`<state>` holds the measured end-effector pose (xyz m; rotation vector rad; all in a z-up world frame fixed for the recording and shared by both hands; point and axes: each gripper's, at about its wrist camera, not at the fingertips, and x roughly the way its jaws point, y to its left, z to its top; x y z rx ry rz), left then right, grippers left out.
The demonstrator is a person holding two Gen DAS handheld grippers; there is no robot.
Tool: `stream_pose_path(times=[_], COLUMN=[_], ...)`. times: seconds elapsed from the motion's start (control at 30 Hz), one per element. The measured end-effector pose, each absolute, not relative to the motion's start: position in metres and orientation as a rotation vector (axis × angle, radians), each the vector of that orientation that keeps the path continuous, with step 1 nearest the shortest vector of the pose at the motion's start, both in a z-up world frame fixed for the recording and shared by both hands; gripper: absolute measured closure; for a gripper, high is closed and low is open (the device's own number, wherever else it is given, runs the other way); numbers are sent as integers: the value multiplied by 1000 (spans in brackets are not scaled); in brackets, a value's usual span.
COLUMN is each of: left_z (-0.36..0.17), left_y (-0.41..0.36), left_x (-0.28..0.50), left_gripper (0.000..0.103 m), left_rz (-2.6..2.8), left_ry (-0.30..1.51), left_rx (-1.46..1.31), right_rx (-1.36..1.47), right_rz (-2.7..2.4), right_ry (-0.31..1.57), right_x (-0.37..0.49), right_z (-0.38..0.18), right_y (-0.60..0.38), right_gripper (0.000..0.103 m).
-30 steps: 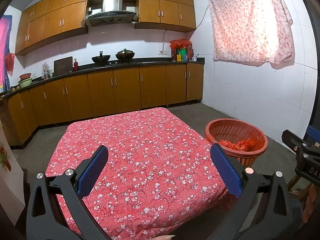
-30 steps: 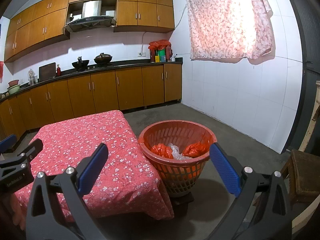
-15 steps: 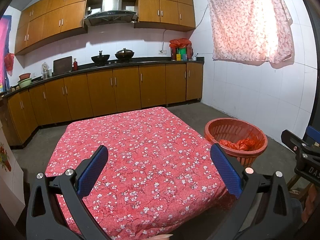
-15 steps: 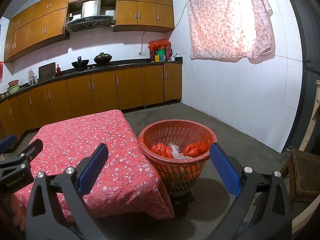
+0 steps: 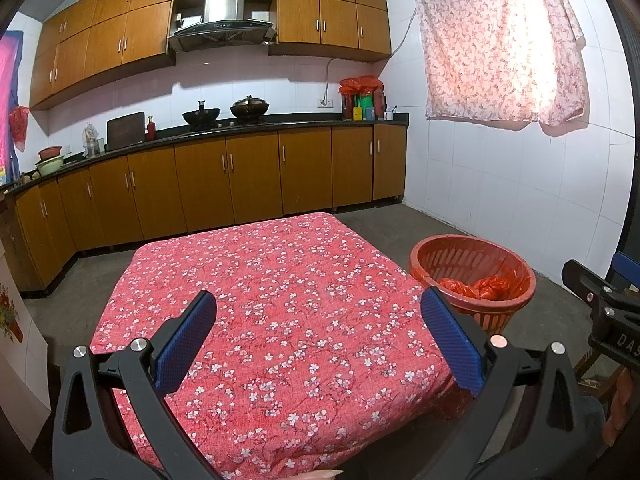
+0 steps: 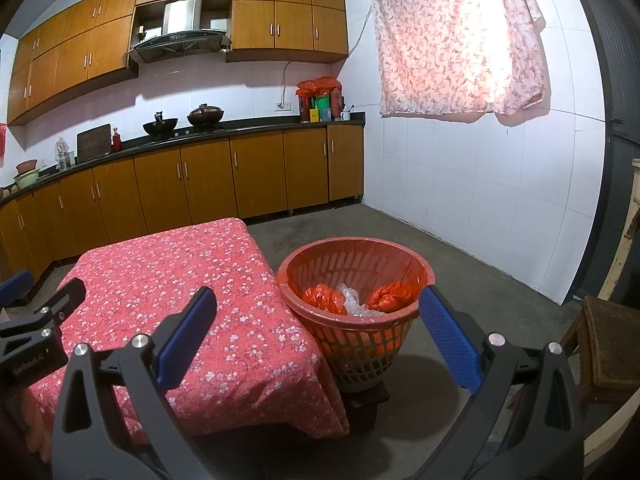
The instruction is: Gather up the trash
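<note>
An orange slatted basket (image 6: 354, 340) stands on a small dark block beside the table's right edge; it shows in the left wrist view too, basket (image 5: 472, 258). Inside lie crumpled red bags (image 6: 325, 299) and clear plastic wrap (image 6: 352, 304). My left gripper (image 5: 320, 334) hovers open above the near half of the table (image 5: 260, 280), which is covered by a red floral cloth with nothing on it. My right gripper (image 6: 318, 330) is open in front of the basket, its fingers bare. Each gripper appears at the edge of the other's view.
Wooden kitchen cabinets (image 5: 224, 184) and a dark counter with woks run along the back wall. A white tiled wall with a floral curtain (image 6: 460, 40) stands to the right. A wooden stool (image 6: 608, 344) sits at the far right on the concrete floor.
</note>
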<state>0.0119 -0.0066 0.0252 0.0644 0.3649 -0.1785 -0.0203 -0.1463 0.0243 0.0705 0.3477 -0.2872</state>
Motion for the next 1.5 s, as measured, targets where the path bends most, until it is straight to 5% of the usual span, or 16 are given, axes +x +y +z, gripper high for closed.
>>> stream_pose_path(times=[1.5], left_z=[24], left_y=[-3], left_x=[10], left_gripper=[2], left_rz=[-178], left_ry=[372], left_rx=[62], right_rx=[76], right_rz=[-289], right_ry=[352], right_x=[-24], right_z=[25], right_y=[-140], right_gripper=[4])
